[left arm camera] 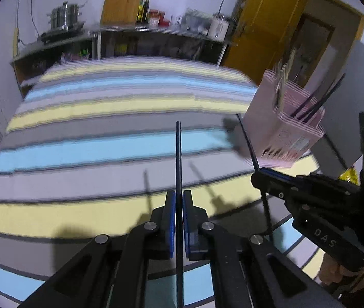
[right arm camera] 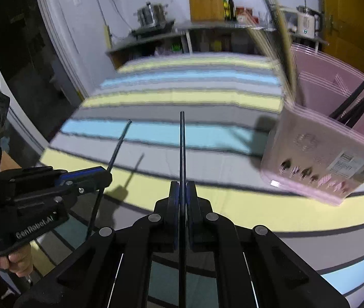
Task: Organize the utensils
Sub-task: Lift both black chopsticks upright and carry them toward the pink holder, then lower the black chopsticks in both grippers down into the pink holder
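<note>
Striped cloth point(left arm camera: 110, 154) in grey, yellow and pale blue bands covers the table and fills most of both views; frames blurred by motion.

Far edge: a shelf unit point(left arm camera: 135, 38) against the wall, carrying a steel pot point(left arm camera: 65, 15), bottles point(left arm camera: 143, 10), a white kettle point(left arm camera: 219, 28). Yellow door point(left arm camera: 266, 20) to the right of it.

Pink utensil holder point(right arm camera: 335, 138) stands on the cloth, ahead and right of both grippers, divided into compartments. Pale chopsticks point(right arm camera: 287, 59) lean out of its far-left section; dark chopsticks point(right arm camera: 356, 97) slant from a nearer one. Holder well apart from both tools.

Left gripper point(left arm camera: 179, 200): jaws pressed together, pinching a single black chopstick point(left arm camera: 178, 159) that runs between the blue pads and points forward above the cloth. Its shadow falls on the yellow band just below.

Right gripper point(right arm camera: 182, 192): likewise closed on a second black chopstick point(right arm camera: 182, 148), held lengthwise, tip toward the blue stripe.

Each tool shows in the other's view, side by side, near but not touching. Nothing lies on the cloth between the grippers and the holder.
</note>
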`<action>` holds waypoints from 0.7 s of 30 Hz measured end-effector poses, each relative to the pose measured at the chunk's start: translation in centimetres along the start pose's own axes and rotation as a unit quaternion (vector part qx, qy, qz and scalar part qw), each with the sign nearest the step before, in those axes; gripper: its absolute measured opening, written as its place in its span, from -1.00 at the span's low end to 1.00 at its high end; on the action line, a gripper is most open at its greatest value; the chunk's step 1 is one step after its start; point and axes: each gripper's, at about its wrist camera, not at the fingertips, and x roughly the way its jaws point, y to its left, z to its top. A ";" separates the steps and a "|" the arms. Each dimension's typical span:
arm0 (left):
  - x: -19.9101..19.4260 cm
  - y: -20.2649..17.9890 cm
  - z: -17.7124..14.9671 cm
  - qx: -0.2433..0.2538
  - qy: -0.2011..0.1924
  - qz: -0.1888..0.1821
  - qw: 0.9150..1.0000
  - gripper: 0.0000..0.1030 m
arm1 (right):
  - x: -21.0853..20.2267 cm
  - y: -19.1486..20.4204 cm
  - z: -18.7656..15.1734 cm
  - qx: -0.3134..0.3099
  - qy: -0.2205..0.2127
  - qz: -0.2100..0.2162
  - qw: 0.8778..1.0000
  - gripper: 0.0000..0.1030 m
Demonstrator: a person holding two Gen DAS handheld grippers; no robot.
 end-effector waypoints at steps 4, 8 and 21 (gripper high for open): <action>-3.6 -0.5 1.5 0.006 -0.042 -0.016 0.999 -0.91 | -3.5 0.0 1.3 0.001 -0.043 0.004 0.999 -0.90; -6.6 -1.3 2.5 0.014 -0.074 -0.036 0.997 -0.91 | -6.1 0.1 2.2 0.001 -0.075 0.004 0.997 -0.90; -8.5 -4.2 4.1 0.049 -0.091 -0.069 0.992 -0.91 | -10.0 -0.1 2.6 0.009 -0.121 -0.009 0.993 -0.90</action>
